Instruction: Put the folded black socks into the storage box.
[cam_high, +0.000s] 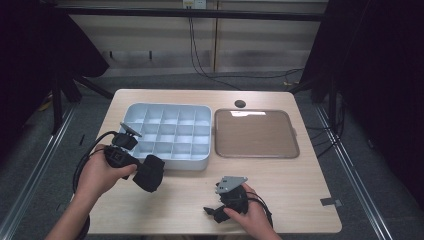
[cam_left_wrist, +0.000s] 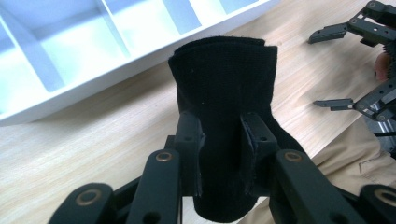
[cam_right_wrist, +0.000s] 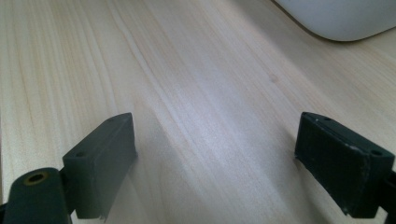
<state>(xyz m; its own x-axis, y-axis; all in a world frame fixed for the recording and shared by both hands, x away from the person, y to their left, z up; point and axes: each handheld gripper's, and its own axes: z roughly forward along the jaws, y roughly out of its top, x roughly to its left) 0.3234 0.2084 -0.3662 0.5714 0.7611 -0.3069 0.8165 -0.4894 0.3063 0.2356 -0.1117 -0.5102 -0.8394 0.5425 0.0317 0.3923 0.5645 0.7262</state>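
My left gripper (cam_high: 142, 172) is shut on a folded black cloth (cam_high: 149, 173), held just in front of the white divided organizer box (cam_high: 167, 134). In the left gripper view the black cloth (cam_left_wrist: 224, 88) stands up between the two jaws, which pinch its lower part, with the box (cam_left_wrist: 93, 46) behind it. My right gripper (cam_high: 210, 212) rests low near the table's front edge with its jaws spread wide. In the right gripper view only bare wood lies between its fingertips (cam_right_wrist: 105, 156), and a corner of the box (cam_right_wrist: 341, 16) shows at the top right.
A clear flat lid or tray (cam_high: 256, 133) lies to the right of the box. A dark round grommet (cam_high: 240, 103) sits near the table's far edge. A grey tape piece (cam_high: 330, 202) marks the right front corner. Cables run across the floor behind the table.
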